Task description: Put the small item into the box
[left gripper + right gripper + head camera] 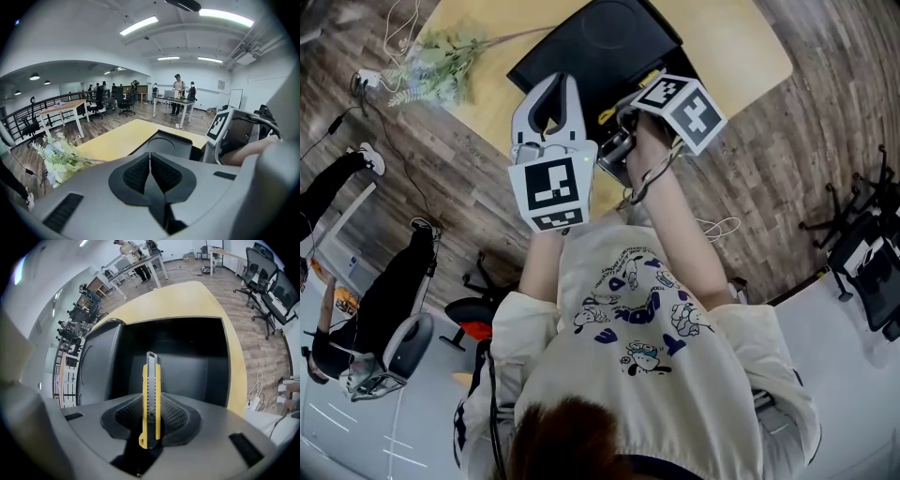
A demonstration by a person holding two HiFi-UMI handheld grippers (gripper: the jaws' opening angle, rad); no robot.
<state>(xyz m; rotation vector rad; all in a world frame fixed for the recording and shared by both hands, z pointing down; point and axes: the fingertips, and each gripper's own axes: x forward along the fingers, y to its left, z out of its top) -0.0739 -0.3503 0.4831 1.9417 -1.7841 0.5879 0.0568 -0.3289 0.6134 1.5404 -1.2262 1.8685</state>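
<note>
Your right forearm (675,225) reaches forward from the shoulder, bare, with the wrist bent so that the right gripper (151,405) points steeply down. Your left arm is mostly hidden beneath its marker cube. The left gripper (150,161) sits just beside the right one and points at a shallower slant across the bench (741,37).

Left jaws: closed, pads meeting, nothing between them.

Right jaws: clamped on the knife (151,390), a slim yellow body with a grey slider track. The pads press its two flat sides.

Knife orientation: the long axis runs in line with the right jaws. The rounded yellow tail lies back between the pads, nearest the camera. The grey blade end points away, down into the box (192,366).

Knife position: held above the open black interior of the box. Contact with the box floor cannot be confirmed.

The lid (96,366) is at the box's left side in the right gripper view. The box rests on the bench. A plant (431,70) lies at the far left edge of the bench, well apart from the box.
</note>
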